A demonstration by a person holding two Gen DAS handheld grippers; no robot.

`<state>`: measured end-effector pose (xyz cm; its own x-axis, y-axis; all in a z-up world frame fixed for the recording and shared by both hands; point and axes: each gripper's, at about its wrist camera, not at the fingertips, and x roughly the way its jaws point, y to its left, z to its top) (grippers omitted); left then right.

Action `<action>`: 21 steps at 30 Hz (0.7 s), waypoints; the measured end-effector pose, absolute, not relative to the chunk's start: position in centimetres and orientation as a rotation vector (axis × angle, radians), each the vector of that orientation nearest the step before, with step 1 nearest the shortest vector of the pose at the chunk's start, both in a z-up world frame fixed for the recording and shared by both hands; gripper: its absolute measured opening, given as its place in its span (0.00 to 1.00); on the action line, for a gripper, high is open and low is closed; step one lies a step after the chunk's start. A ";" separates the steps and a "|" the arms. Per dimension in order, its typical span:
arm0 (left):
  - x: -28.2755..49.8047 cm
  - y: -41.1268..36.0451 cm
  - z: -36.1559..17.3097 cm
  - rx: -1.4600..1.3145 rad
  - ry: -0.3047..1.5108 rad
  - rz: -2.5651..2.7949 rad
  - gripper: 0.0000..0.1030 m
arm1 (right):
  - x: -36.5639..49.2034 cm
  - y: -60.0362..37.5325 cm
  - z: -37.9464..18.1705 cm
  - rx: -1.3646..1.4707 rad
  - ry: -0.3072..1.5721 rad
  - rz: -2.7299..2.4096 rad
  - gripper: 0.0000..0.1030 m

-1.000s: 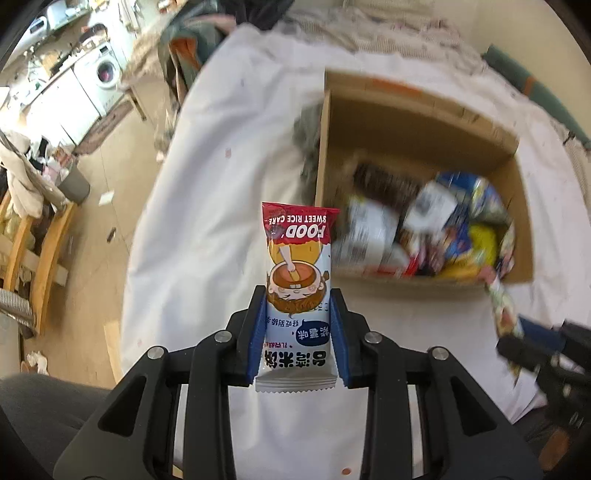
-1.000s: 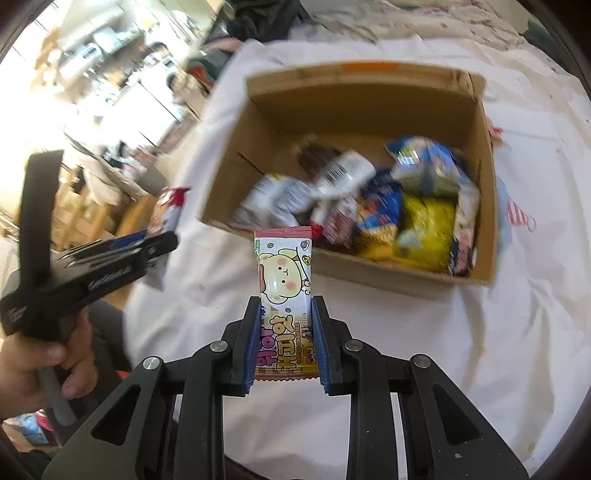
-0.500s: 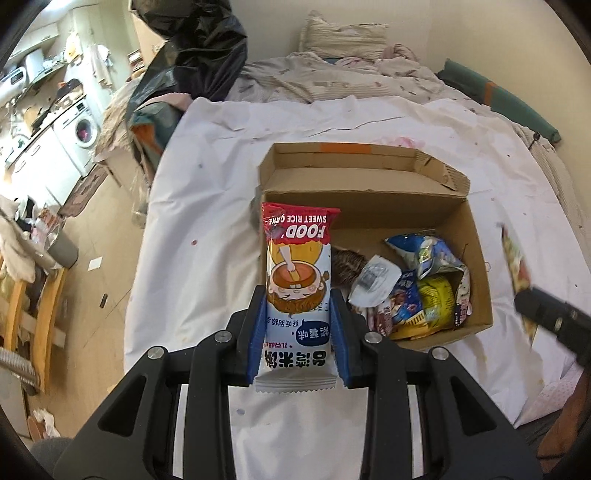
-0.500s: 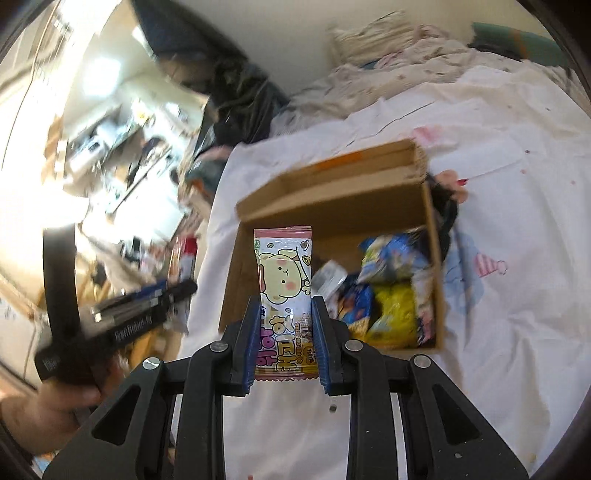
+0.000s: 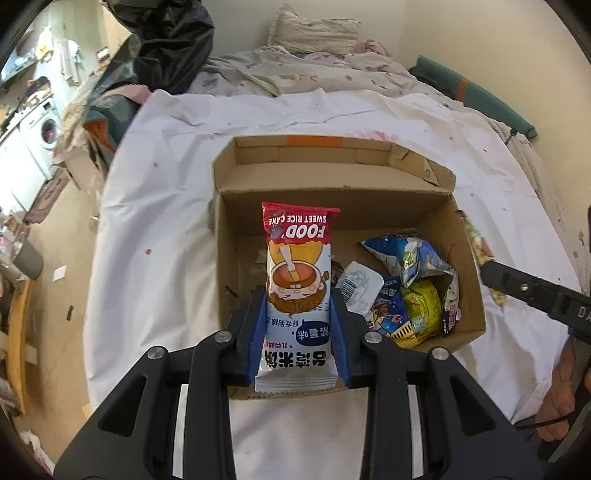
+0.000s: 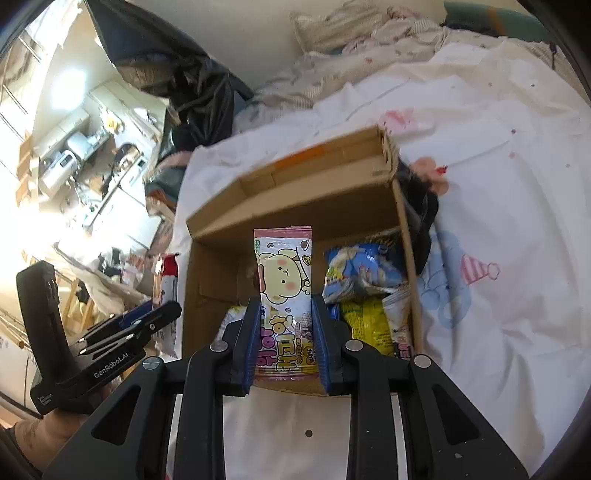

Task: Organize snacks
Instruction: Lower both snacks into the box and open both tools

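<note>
My left gripper is shut on a red, white and blue sweet rice cake packet, held upright above the near left part of an open cardboard box. My right gripper is shut on a pink and yellow snack packet with a cartoon bear, held over the near edge of the same box. Several snack bags lie in the box's right half; its left floor is bare. The right gripper shows at the left view's right edge, the left gripper at the right view's left.
The box stands on a white sheet covering a bed or table. Rumpled bedding and a pillow lie behind it. A black bag sits at the back left. Floor, a washing machine and clutter lie to the left.
Both grippers have lifted and pulled back from the box with their packets still held. The views now look at the box from farther off and more level.
</note>
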<state>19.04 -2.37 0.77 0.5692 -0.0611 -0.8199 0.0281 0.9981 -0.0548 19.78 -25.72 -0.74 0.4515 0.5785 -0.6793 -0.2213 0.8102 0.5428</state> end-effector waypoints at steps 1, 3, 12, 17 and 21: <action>19.1 -2.2 0.2 -0.046 0.962 -0.063 0.27 | 19.9 -25.5 -1.0 0.404 0.995 0.512 0.27; 19.1 -2.1 -1.1 -0.053 0.960 -0.068 0.27 | 19.9 -25.0 -1.7 0.403 1.014 0.511 0.27; 20.2 -2.9 -2.9 -0.119 1.037 -0.098 0.27 | 19.6 -22.4 -5.2 0.317 1.094 0.472 0.27; 20.7 -3.5 -3.7 -0.116 1.055 -0.100 0.27 | 19.7 -22.1 -5.6 0.306 1.110 0.468 0.28; 21.0 -3.4 -4.3 -0.148 1.088 -0.093 0.27 | 19.7 -22.4 -5.9 0.309 1.119 0.459 0.29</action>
